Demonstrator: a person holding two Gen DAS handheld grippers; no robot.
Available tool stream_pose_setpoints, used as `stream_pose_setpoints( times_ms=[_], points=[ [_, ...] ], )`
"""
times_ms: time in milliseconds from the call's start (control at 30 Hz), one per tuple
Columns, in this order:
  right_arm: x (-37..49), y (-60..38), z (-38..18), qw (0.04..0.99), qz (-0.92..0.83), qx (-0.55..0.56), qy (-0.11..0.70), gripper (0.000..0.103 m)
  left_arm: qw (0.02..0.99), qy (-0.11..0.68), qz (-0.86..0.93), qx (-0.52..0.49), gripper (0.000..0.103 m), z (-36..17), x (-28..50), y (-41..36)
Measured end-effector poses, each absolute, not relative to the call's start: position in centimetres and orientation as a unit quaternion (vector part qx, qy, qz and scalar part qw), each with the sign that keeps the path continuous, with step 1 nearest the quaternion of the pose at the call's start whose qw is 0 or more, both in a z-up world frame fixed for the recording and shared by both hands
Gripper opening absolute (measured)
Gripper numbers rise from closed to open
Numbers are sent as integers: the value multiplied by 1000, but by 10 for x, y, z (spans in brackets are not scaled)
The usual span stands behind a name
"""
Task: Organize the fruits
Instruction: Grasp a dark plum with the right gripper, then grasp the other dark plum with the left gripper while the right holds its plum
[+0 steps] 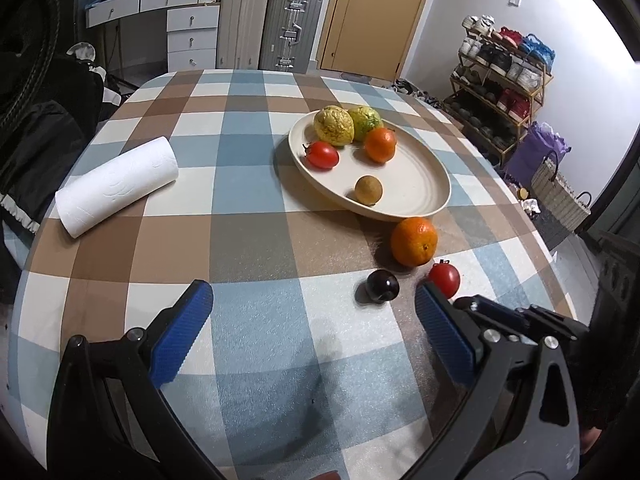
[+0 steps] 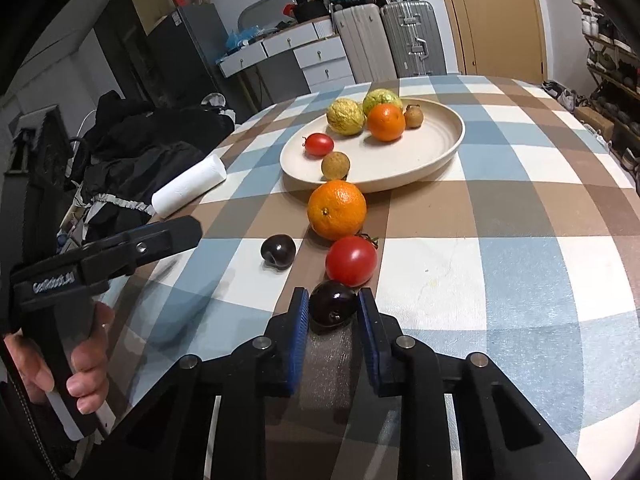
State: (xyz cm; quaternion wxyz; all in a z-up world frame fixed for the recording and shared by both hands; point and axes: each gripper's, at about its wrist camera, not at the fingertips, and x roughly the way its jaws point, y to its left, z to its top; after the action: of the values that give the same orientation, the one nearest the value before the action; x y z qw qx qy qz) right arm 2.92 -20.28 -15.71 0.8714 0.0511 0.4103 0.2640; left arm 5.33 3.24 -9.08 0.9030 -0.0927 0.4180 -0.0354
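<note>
Blue, brown and white checked tablecloth [image 1: 256, 240]; cream plate [image 1: 416, 184]; orange orange [image 2: 337, 210]; red tomato [image 2: 351, 261]; near, dark plum [image 2: 333, 303].

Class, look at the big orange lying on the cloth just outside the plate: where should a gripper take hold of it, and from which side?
Grip the orange across its widest middle, coming from above: the plate rim and tomato crowd its far and near sides, leaving left and right free.

— What do we see on the checked counter [image 1: 248, 240]?
— A cream plate [image 1: 416, 196] right of centre, and a paper towel roll [image 1: 116, 186] at left.
— And lower right?
— We see a loose orange [image 1: 414, 241], a red tomato [image 1: 445, 279] and two dark plums [image 1: 383, 285] [image 2: 333, 303].
</note>
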Motion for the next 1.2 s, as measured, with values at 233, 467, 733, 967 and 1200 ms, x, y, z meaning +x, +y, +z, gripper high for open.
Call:
stream_pose_setpoints(
  times_ms=[233, 467, 733, 967, 1200],
  points=[
    [25, -220, -153, 880, 254, 54, 398, 25, 899, 430, -40, -73, 101, -98, 60, 25],
    [24, -240, -144, 892, 242, 39, 380, 25, 891, 449, -51, -53, 101, -108, 71, 13],
    [33, -268, -142, 896, 228, 68, 375, 25, 880, 468, -75, -2, 101, -121, 87, -13],
    [34, -277, -138, 900, 230, 67, 363, 25, 882, 462, -99, -10, 90, -120, 96, -18],
    [38, -279, -137, 899, 237, 72, 361, 25, 874, 471, -116, -23, 55, -127, 102, -16]
  ],
)
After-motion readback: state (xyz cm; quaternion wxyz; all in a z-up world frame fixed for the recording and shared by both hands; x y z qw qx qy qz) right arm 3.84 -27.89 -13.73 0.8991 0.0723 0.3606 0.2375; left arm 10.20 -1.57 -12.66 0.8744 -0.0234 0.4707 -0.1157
